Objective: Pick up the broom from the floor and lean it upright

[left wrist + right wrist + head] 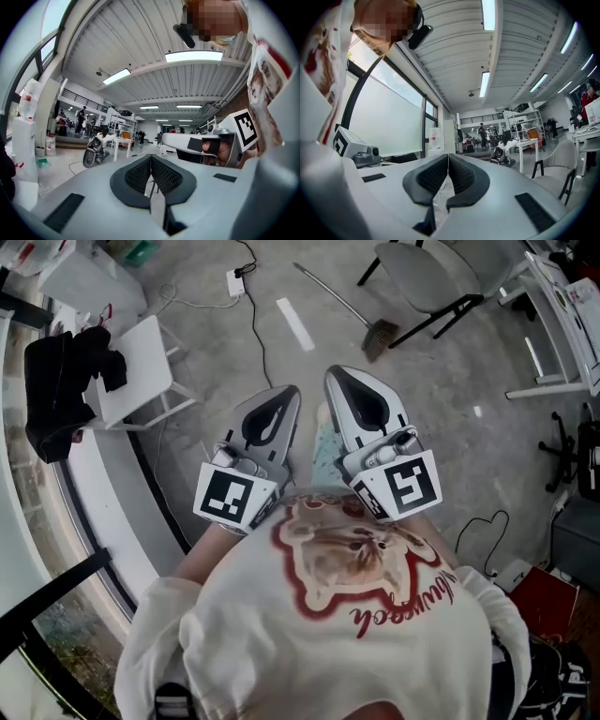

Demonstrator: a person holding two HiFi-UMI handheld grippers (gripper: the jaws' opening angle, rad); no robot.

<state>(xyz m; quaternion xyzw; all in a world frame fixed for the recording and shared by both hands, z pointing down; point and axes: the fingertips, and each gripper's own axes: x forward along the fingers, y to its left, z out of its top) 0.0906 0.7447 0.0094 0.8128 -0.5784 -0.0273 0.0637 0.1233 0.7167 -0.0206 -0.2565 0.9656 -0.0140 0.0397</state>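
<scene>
The broom (349, 307) lies flat on the concrete floor far ahead; its thin grey handle runs up-left from the brown brush head (380, 338). My left gripper (292, 390) and right gripper (336, 371) are held side by side in front of the person's chest, pointing level toward the broom and well short of it. In the left gripper view the left gripper (151, 157) has its dark pads together with nothing between them. The right gripper (448, 156) shows the same in its own view. Neither gripper view shows the broom.
A grey chair (427, 277) stands just right of the brush head. A power strip (235, 282) with its cable and a white tape strip (295, 322) lie left of the broom. A white side table (141, 371) with black cloth (66, 381) is at left, a white desk frame (562, 324) at right.
</scene>
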